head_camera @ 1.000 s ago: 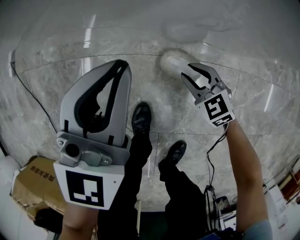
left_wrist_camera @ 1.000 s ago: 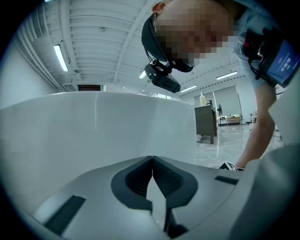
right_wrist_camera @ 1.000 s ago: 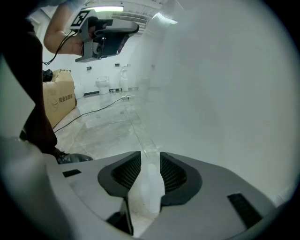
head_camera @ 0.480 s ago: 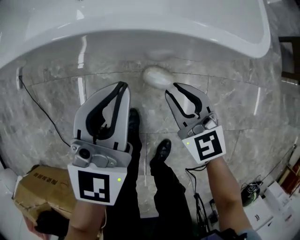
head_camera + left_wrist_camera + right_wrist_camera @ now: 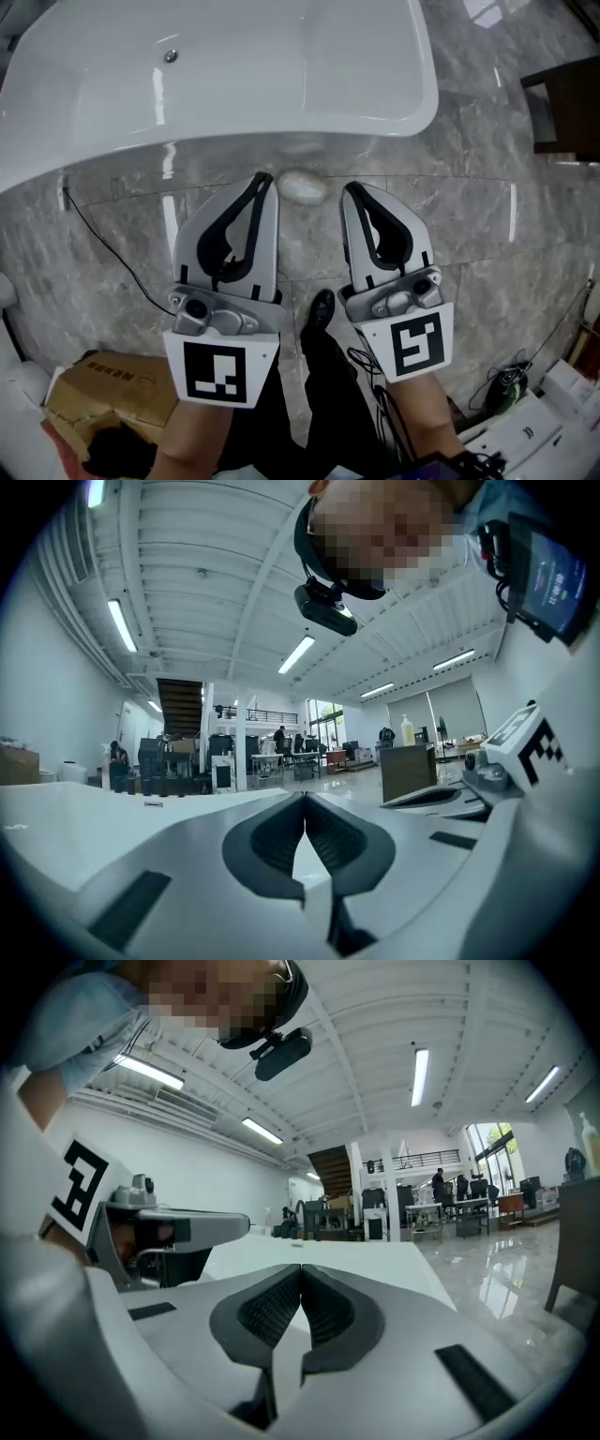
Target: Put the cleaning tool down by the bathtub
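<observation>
Cleaning tool [image 5: 303,186] lies on floor [image 5: 487,244] just beside bathtub [image 5: 281,122], long axis left-right, beyond and between both tips. Left gripper [image 5: 265,178] clenched, empty. Right gripper [image 5: 349,190] fingers just closing, nothing between. Neither hand clearly nearer.

**Your tally beside the tub**

You held two grippers: the left gripper [image 5: 265,178] and the right gripper [image 5: 350,189]. Below you there was one white bathtub [image 5: 234,84], one pale cleaning tool [image 5: 302,186], one black cable [image 5: 103,246], one cardboard box [image 5: 89,398], one black shoe [image 5: 322,307] and one dark piece of furniture [image 5: 562,103].
</observation>
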The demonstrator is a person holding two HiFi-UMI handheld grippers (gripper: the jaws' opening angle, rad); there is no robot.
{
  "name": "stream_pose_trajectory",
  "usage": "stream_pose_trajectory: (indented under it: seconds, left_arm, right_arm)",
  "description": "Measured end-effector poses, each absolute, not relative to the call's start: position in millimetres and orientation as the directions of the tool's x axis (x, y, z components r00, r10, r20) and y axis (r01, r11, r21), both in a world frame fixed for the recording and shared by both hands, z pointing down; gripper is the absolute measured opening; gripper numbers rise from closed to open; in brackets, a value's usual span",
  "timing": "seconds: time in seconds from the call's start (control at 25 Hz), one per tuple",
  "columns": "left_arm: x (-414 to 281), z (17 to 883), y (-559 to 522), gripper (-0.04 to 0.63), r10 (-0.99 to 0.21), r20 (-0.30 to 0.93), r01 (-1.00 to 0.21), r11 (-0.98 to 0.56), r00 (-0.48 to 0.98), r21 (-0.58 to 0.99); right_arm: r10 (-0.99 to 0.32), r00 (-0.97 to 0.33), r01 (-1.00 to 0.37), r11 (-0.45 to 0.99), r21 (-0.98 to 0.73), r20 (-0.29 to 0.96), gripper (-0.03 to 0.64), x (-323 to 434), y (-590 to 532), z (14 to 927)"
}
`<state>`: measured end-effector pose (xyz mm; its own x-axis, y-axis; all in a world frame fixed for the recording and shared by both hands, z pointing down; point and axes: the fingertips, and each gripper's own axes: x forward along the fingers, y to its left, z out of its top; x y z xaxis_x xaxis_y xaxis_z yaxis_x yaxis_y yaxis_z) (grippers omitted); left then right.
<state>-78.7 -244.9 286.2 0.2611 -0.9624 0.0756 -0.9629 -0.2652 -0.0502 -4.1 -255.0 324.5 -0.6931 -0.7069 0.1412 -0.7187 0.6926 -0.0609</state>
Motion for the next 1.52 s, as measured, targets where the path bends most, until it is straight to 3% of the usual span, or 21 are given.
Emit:
stream_pose_trajectory:
  seconds: [0.44,1.52]
  left_arm:
    - [-62.3,234.6,-251.0,0.017,-0.960,0.007,-0.957,-0.281,0.281,-0.070]
    - [-50.1,251.3,-264.6,0.017,-0.945,0.016,-0.943,-0.327,0.327,-0.060]
  right_arm:
    - [-0.788,-0.610,-0.791,0.612,0.004,0.078,0.014,15.2,-266.6,262.5]
    - [-0.809,-0.580,-0.814,0.580,-0.029,0.097,0.012,24.8,-271.4,284.0]
